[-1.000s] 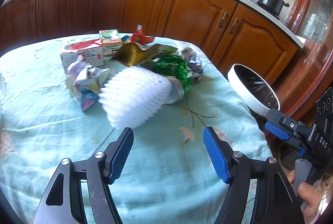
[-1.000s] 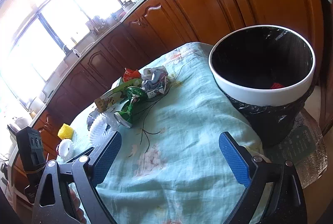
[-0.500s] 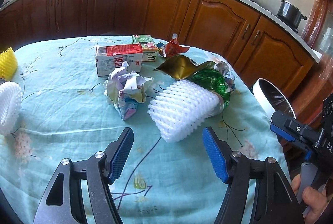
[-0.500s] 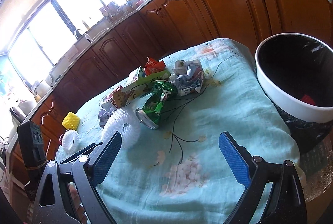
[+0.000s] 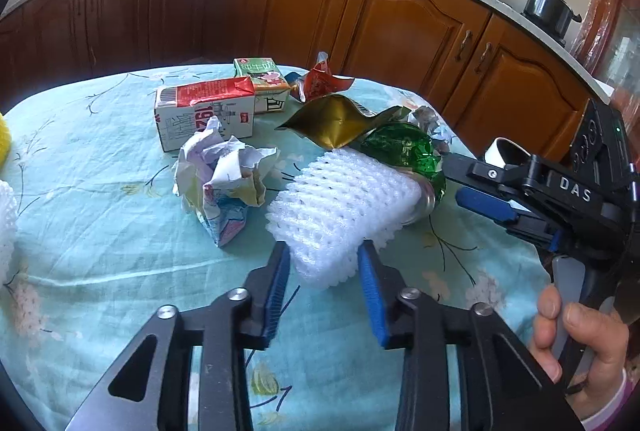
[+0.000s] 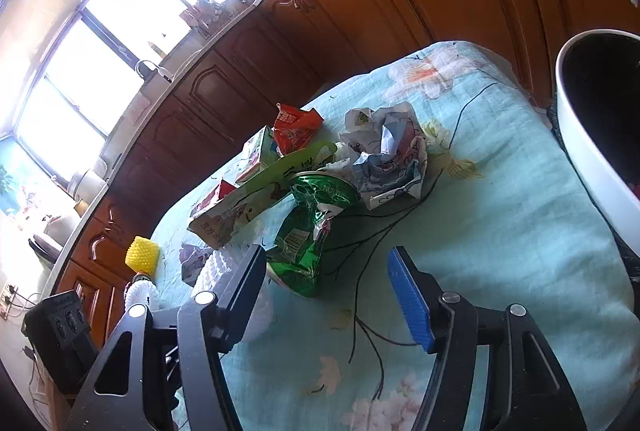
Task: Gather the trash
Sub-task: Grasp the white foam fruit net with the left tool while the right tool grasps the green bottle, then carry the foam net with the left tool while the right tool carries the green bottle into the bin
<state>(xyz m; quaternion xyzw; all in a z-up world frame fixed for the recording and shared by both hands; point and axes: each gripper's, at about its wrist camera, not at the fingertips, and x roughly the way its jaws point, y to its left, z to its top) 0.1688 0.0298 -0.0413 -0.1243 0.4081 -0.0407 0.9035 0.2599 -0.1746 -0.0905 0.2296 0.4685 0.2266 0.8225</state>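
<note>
My left gripper [image 5: 323, 265] has its blue pads against both sides of the near end of a white foam fruit net [image 5: 340, 203] lying on the tablecloth. Behind the net lies a crushed green can [image 5: 404, 151], with a gold wrapper [image 5: 336, 123], crumpled paper [image 5: 224, 175], a red and white carton [image 5: 206, 113], a green carton [image 5: 262, 83] and a red wrapper [image 5: 318, 81] around it. My right gripper [image 6: 328, 279] is open just before the green can [image 6: 310, 231], with the left finger at the can's side. The white bin [image 6: 592, 135] with a black liner stands at the right.
The table carries a light blue flowered cloth [image 5: 100, 223]. A yellow foam net [image 6: 142, 251] and another white net [image 6: 140, 293] lie at the far left end. A second crumpled paper [image 6: 388, 155] lies beyond the can. Wooden cabinets [image 5: 400, 27] ring the table.
My left gripper moved forward and closed from wide open onto the white foam net. My right gripper swung left away from the bin and came close to the green can.
</note>
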